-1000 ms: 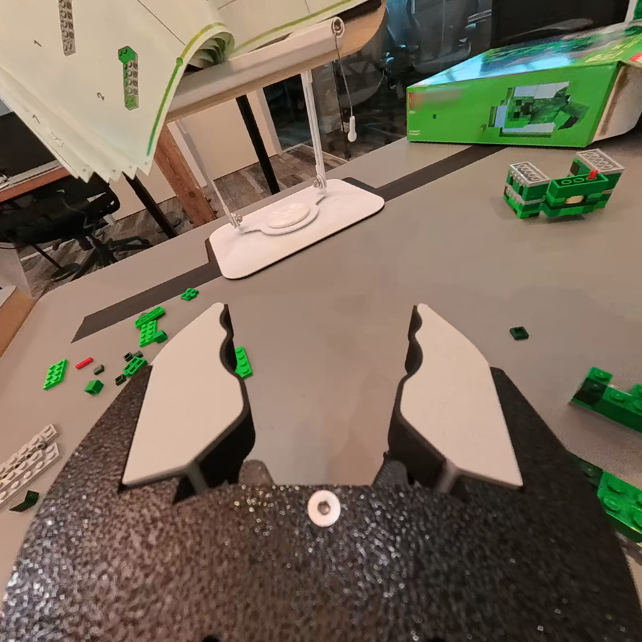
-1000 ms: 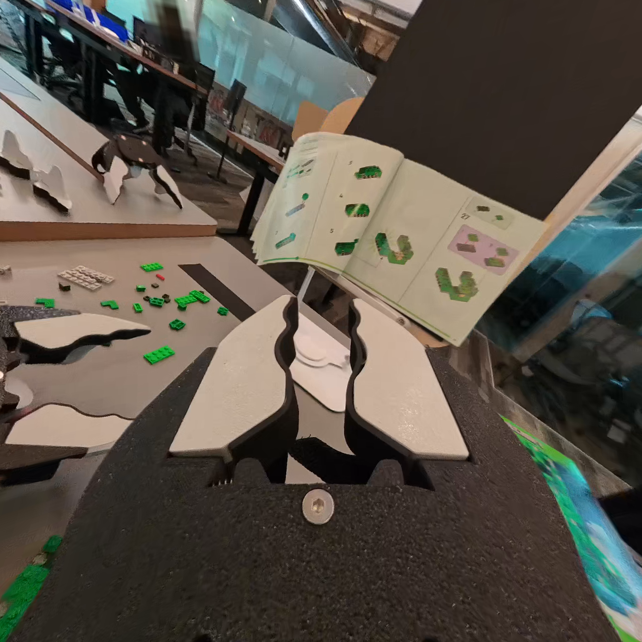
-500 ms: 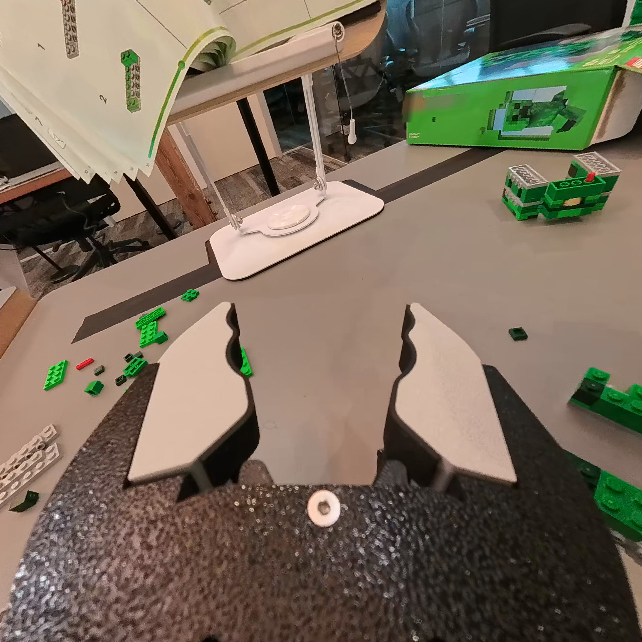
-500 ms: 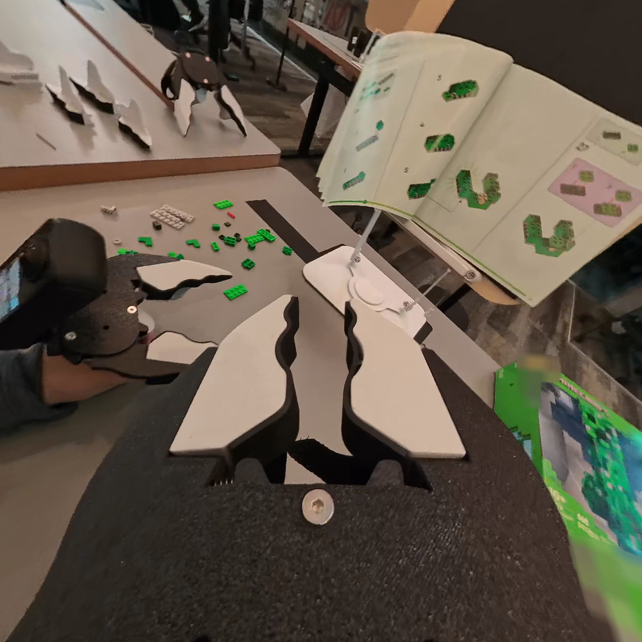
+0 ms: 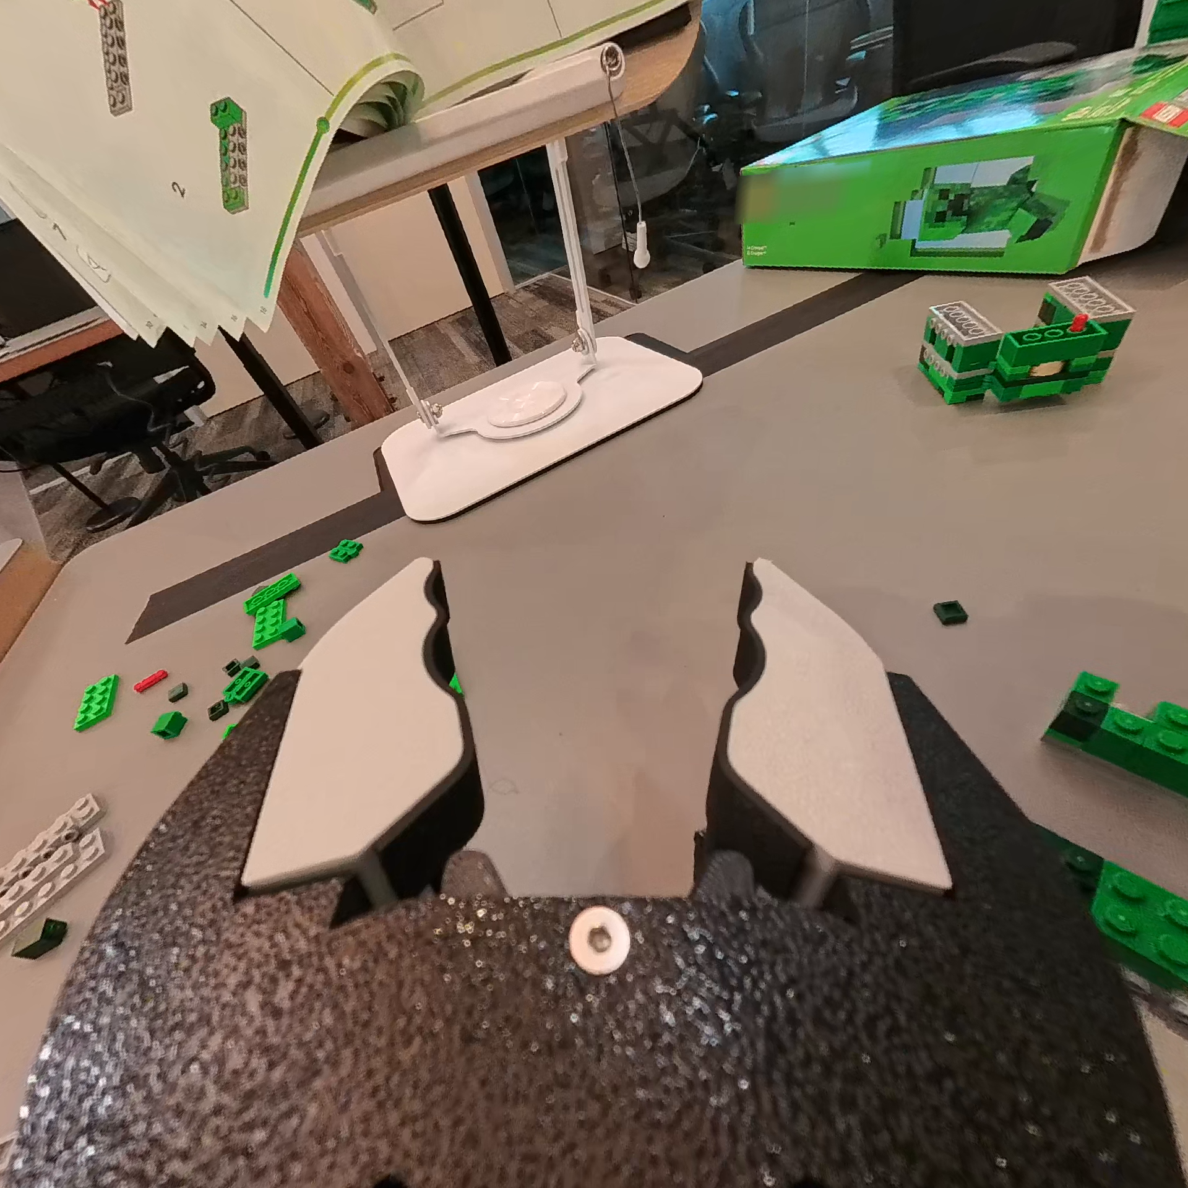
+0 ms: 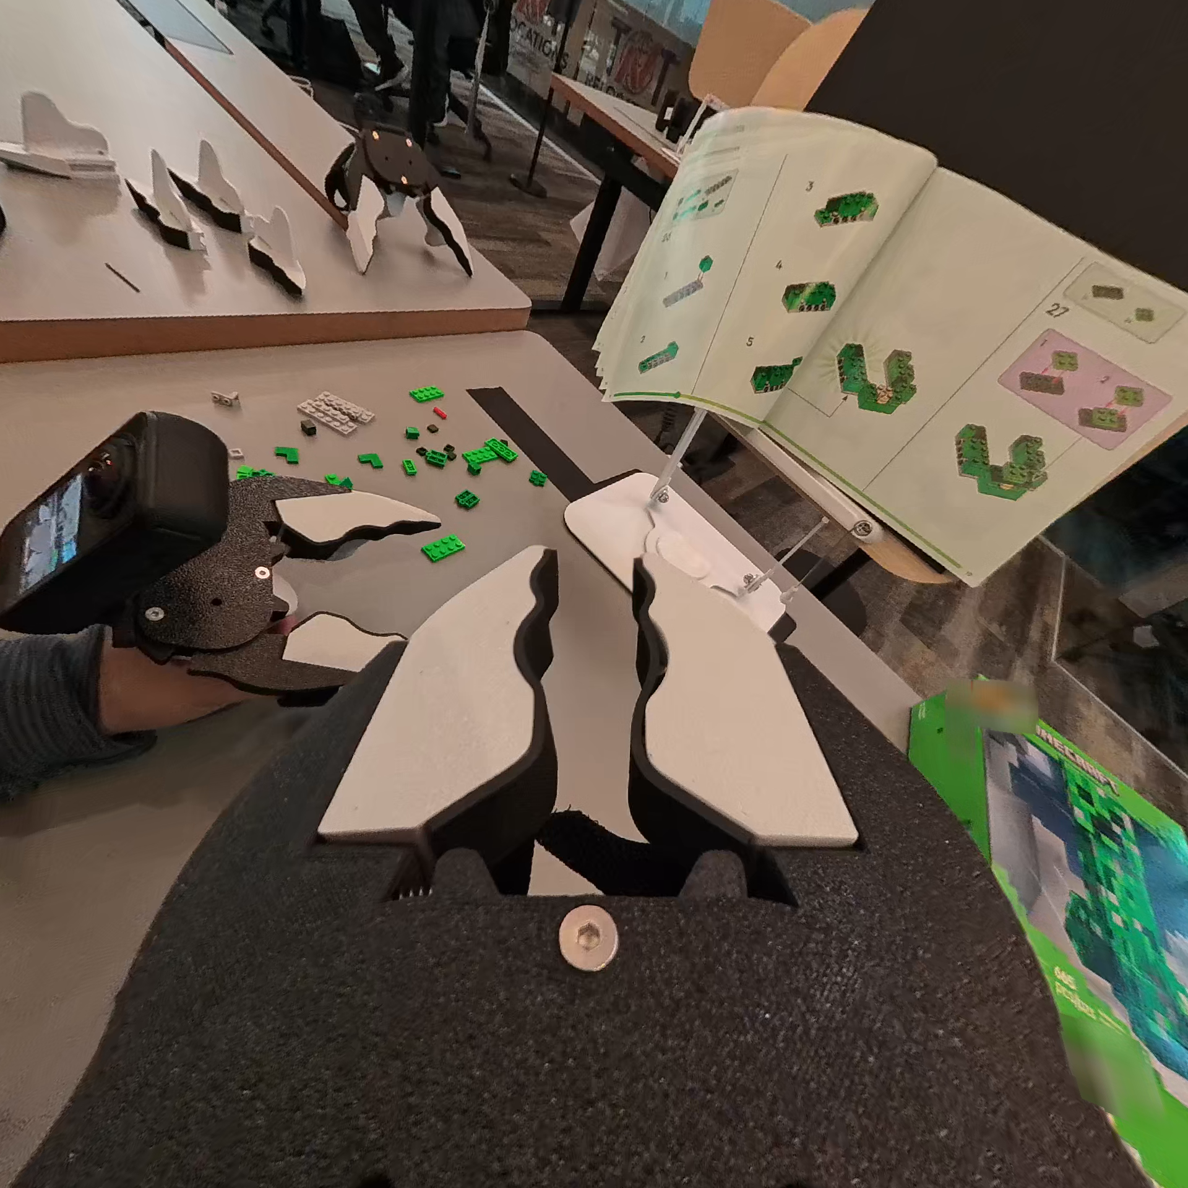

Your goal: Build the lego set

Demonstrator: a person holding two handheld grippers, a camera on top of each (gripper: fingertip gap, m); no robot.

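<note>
**brickfan:** Since a second ago the right tool (image 6: 594,566) is tipping down and away from the booklet, so way more of the grey surface (image 5: 803,488) is showing in its view, and the green set box (image 6: 1086,900) is sliding in at the lower right. The left tool (image 5: 591,572) is barely shifting, just its fingers coming in a touch.

**studs_up:** What are the tools doing right now?

**brickfan:** Both empty. Left one is hovering with its jaws wide over a bare patch. Right one is sitting with only a narrow gap, nothing in it.

**studs_up:** And the lego itself?

**brickfan:** Loose small green plates and bits (image 6: 443,450) are lying scattered at the far left, next to some light grey flat plates (image 6: 334,411). A half-built green and grey block model (image 5: 1022,353) is standing near the box, and chunky green brick sections (image 5: 1131,733) are lying just right of the left tool.

**studs_up:** Why is the pale green instruction booklet (image 6: 887,321) up in the air?

**brickfan:** It's resting open on a white wire-legged stand (image 5: 533,424), I'm guessing so the steps are readable while both hands are busy. Looks like a between-steps check.
</note>
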